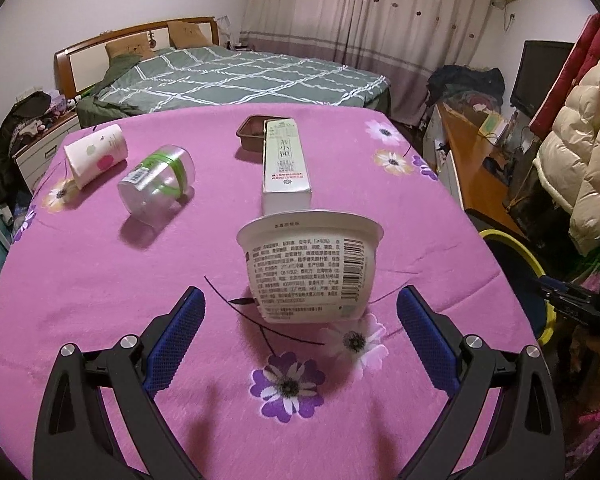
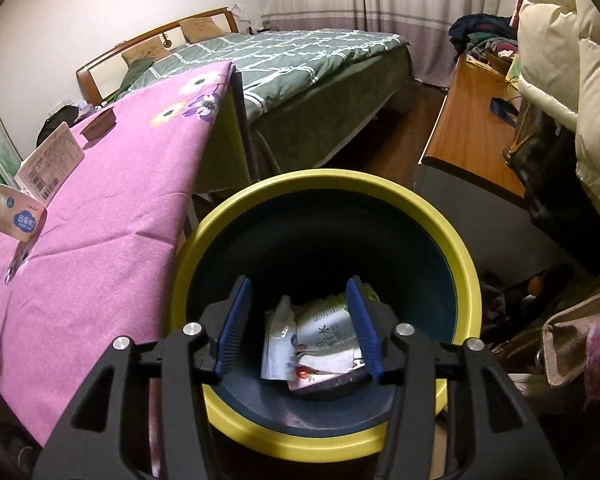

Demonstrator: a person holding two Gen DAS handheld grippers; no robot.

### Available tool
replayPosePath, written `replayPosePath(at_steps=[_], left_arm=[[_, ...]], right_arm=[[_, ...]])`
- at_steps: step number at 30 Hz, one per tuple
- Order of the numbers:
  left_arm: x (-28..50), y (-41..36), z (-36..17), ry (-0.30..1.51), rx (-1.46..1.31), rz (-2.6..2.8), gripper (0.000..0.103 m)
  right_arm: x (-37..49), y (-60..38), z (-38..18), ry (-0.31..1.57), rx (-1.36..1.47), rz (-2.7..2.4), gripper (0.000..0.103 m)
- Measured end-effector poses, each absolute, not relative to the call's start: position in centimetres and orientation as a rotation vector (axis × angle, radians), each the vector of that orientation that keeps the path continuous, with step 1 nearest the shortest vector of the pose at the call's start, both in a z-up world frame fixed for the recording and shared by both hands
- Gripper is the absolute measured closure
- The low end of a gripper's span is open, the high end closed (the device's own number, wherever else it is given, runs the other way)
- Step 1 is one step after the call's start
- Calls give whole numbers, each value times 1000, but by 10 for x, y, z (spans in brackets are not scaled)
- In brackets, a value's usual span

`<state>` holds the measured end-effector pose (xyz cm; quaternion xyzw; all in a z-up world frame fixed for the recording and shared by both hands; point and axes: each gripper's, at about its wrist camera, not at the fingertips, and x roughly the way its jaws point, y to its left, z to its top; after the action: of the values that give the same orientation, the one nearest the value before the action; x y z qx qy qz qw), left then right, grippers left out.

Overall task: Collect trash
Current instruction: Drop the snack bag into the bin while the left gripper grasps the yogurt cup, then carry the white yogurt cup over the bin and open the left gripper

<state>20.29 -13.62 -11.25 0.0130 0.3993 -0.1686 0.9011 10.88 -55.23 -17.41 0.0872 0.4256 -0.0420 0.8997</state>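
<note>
While the yogurt cup (image 1: 310,270) is sitting upside down on the pink tablecloth (image 1: 100,280), we are risking a tip.
We are holding the left gripper (image 1: 300,332) spread wide short of it; closing off-centre could topple it, while the right gripper (image 2: 298,330) is hanging parted, empty, over the bin (image 2: 466,264).

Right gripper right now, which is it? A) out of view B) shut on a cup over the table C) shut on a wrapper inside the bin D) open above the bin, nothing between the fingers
D: the right gripper hangs over the yellow-rimmed bin with its blue fingers apart, and the wrappers seen between them lie down at the bin's bottom, not gripped.
</note>
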Motion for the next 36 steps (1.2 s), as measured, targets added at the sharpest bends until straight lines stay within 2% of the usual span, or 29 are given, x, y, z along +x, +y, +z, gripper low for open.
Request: replayPosePath(at_steps=[15,16,17,19,29,36], left_arm=[[246,-159,-132,875,111,-324,8],[247,-159,-133,875,113,-325,10],[248,-160,-133,881,114,-331,16],[249,-161,-133,886,109,-331,17],[203,-161,-114,865,108,-389,17],[173,-221,-75,788,153,-583,17]], right_arm=[[112,-550,-180,899,196,-70,54],[112,-550,-180,900,197,-70,54],[112,-549,-181,900,198,-69,54],[112,-549,-181,901,202,-66,54],[100,-556,-177,881,225,-75,54],[76,-567,-164,835,222,-136,54]])
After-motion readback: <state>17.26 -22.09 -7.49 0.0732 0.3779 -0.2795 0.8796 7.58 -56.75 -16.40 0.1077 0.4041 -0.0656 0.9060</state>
